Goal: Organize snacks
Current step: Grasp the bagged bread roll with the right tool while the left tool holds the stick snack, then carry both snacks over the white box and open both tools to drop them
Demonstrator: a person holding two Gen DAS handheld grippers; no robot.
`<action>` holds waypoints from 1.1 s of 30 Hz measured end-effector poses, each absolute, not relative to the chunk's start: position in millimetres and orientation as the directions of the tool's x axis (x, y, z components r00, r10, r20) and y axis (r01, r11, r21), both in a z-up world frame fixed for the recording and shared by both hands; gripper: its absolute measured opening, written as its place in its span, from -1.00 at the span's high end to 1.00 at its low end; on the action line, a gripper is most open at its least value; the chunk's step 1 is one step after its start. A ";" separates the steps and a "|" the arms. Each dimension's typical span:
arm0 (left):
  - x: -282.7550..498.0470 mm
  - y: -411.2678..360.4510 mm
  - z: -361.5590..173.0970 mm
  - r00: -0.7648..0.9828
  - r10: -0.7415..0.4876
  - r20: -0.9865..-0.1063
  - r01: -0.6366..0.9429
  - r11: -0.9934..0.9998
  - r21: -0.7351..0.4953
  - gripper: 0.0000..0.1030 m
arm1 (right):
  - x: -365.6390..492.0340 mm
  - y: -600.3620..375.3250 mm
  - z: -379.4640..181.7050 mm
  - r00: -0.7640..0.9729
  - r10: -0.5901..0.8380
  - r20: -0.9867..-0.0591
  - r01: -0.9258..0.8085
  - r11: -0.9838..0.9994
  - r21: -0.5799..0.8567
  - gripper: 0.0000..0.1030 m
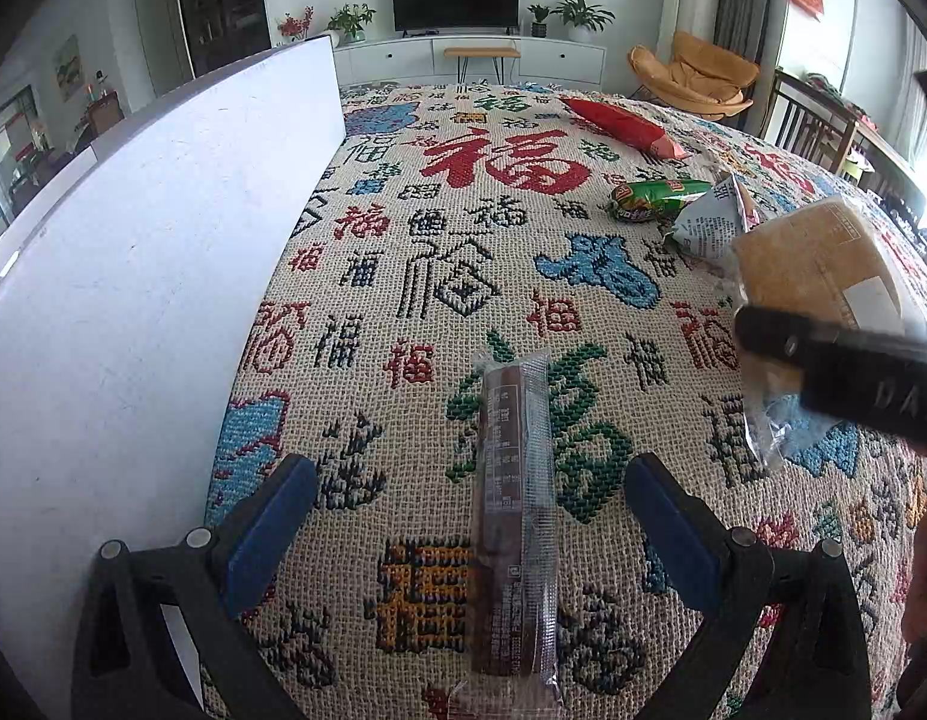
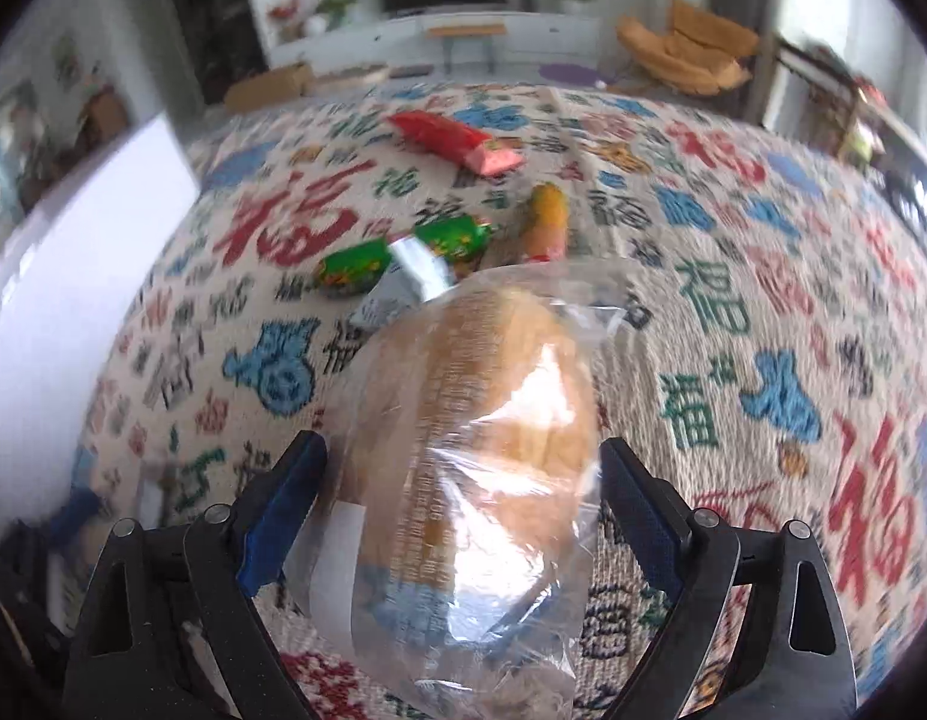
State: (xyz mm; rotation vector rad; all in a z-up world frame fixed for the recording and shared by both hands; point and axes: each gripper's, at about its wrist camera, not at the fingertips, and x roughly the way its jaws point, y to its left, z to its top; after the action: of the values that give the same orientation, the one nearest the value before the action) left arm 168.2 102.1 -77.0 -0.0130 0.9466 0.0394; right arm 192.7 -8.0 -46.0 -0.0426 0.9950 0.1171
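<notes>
Lying between the right gripper (image 2: 463,480) fingers (image 2: 634,501): bagged bread (image 2: 469,420).

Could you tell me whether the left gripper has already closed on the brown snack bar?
No, the left gripper is open, its fingers standing apart on either side of the brown snack bar.

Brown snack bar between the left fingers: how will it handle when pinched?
The brown snack bar looks long and thin, so it may bend or sag if gripped at one end. Its glossy clear wrapper probably slides against the pads. Flat on the cloth, it shouldn't roll.
</notes>
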 end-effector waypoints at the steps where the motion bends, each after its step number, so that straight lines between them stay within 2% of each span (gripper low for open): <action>1: 168.5 102.0 -77.2 0.584 0.028 -0.811 -0.039 0.999 0.006 -0.98 | 194.8 -4.5 -50.7 0.517 0.082 -0.852 -0.141 0.990 0.010 -0.81; 3: 168.5 102.0 -77.2 0.584 0.027 -0.812 -0.039 0.999 0.005 -0.98 | 199.0 -12.0 -63.6 0.466 0.119 -0.877 -0.133 0.989 0.064 -0.84; 7: 168.3 102.0 -77.0 0.584 0.027 -0.811 -0.039 0.999 0.005 -0.98 | 187.3 -26.8 -60.3 0.535 0.166 -0.829 -0.134 0.985 0.111 -0.73; 9: 168.2 102.0 -76.8 0.584 0.028 -0.811 -0.039 0.999 0.006 -0.98 | 177.3 -39.2 -54.0 0.566 0.203 -0.799 -0.118 0.979 0.165 -0.60; 17: 166.7 102.1 -75.5 0.568 -0.001 -0.823 -0.004 1.000 -0.004 -0.94 | 136.0 -90.1 -38.6 0.578 0.371 -0.727 -0.134 0.922 0.364 -0.57; 18: 165.0 102.9 -73.9 0.561 -0.005 -0.827 -0.002 1.000 -0.008 -0.88 | 125.9 -101.5 -35.5 0.583 0.391 -0.712 -0.128 0.910 0.395 -0.57; 19: 160.7 103.9 -70.8 0.566 0.000 -0.824 -0.012 1.000 -0.009 -0.58 | 117.8 -109.2 -33.6 0.589 0.399 -0.703 -0.123 0.904 0.410 -0.57; 20: 155.7 105.0 -67.6 0.575 0.000 -0.818 -0.016 1.000 -0.012 -0.04 | 107.5 -118.7 -31.5 0.598 0.402 -0.694 -0.117 0.900 0.421 -0.57; 22: 147.5 104.7 -63.2 0.573 -0.022 -0.819 -0.004 1.000 -0.029 0.64 | 89.6 -136.3 -29.8 0.616 0.395 -0.682 -0.097 0.897 0.431 -0.57; 23: 143.8 106.0 -62.1 0.571 -0.033 -0.820 -0.002 0.999 -0.042 0.65 | 81.7 -144.5 -29.4 0.625 0.387 -0.678 -0.086 0.897 0.434 -0.57; 25: 131.0 112.7 -60.1 0.571 -0.123 -0.812 -0.005 0.988 -0.154 0.66 | 67.9 -159.1 -30.9 0.637 0.368 -0.677 -0.054 0.898 0.437 -0.57; 27: 116.7 116.1 -54.2 0.591 -0.164 -0.790 -0.019 0.976 -0.217 0.66 | 60.7 -167.9 -32.4 0.642 0.354 -0.680 -0.032 0.899 0.438 -0.57; 33: 75.2 136.4 0.9 0.682 -0.322 -0.656 -0.028 0.886 -0.464 0.66 | 66.3 -143.0 -4.2 0.650 0.374 -0.661 -0.115 0.909 0.401 -0.57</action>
State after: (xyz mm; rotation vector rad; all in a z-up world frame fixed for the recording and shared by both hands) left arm 75.2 136.4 0.9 -0.4662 0.8100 -0.1718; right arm 66.3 -143.0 -4.2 0.3396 0.8193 0.2840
